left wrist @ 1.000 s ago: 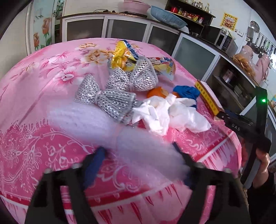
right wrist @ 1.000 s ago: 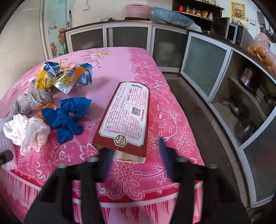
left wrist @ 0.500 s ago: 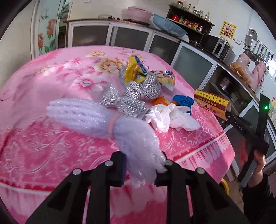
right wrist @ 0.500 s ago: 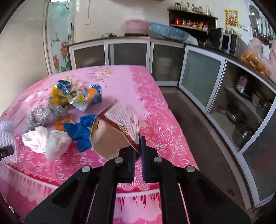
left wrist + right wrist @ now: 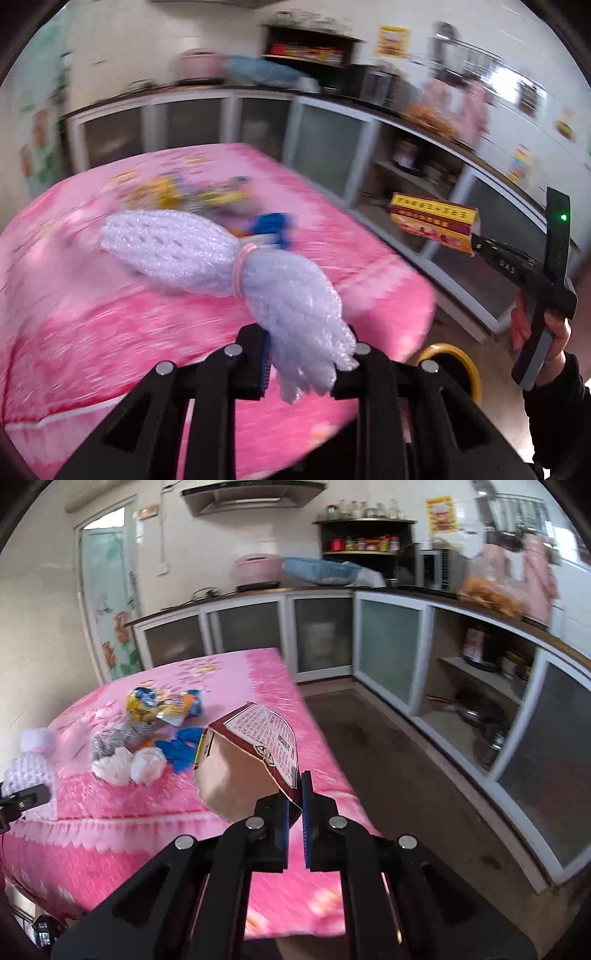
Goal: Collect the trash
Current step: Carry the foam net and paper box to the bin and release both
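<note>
Foam net (image 5: 229, 258) is clamped in left gripper (image 5: 306, 363), above the bench (image 5: 110, 332); carton (image 5: 255, 749) is pinched in right gripper (image 5: 294, 808). Step: carrying both off. Next, I think: drop into yellow bin (image 5: 458, 365), w/ rest left.

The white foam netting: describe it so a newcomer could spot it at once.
Start at the pink flowered tablecloth. Just above its near edge, the left gripper is shut on the white foam netting, a knobbly mesh bundle cinched at its middle by a pink band. The crumpled white tissue lies smooth and unbanded on the cloth.
</note>
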Demonstrator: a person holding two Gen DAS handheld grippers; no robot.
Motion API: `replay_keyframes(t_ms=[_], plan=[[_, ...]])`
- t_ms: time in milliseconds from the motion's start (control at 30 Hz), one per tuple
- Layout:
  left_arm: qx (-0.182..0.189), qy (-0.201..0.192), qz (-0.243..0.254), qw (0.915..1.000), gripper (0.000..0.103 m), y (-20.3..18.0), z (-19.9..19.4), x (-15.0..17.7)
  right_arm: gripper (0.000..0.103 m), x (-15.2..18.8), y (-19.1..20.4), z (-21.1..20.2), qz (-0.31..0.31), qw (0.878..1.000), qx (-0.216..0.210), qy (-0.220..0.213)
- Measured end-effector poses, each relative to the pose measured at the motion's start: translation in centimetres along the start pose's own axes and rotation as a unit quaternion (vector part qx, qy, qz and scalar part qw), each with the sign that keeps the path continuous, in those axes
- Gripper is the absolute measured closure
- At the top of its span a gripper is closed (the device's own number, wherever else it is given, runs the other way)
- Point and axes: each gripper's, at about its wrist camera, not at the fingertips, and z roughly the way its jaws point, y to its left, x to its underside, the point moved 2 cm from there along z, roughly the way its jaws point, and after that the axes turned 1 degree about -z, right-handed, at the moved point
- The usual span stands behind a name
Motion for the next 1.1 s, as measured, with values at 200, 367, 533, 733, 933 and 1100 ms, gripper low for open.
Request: replay_keyframes(t_ms=[200, 367, 533, 733, 933, 1100], plan=[[0.124, 0.030, 0.091, 0.9876, 0.082, -11.3, 5.0, 0.3, 0.098, 5.6, -8.5, -5.4, 0.042, 0.995, 0.087, 0.029], [0.216, 0.067, 0.159, 0.9610, 0.082, -20.9, 9.7, 2.3, 0.098, 12.1, -15.7, -7.8, 0.095, 0.978, 0.162, 0.085], [0.278, 0.115, 0.196, 0.9331, 0.082, -28.3, 14.2, 5.3, 0.098, 18.2, -20.6, -7.9, 0.151, 0.959, 0.194, 0.140], [0.322, 0.165, 0.211, 0.9082, 0.082, -33.2, 18.6, 8.0, 0.098, 22.9, -22.5, -6.4, 0.171, 0.943, 0.203, 0.202], [0.324, 0.182, 0.205, 0.9055, 0.058, -34.9, 21.1, 9.1, 0.097, 25.4, -23.5, -5.2, 0.187, 0.927, 0.206, 0.250], [0.327, 0.184, 0.183, 0.9087, 0.029, -34.3, 21.4, 8.8, 0.083, 26.8, -24.5, -4.5, 0.193, 0.913, 0.227, 0.279]])
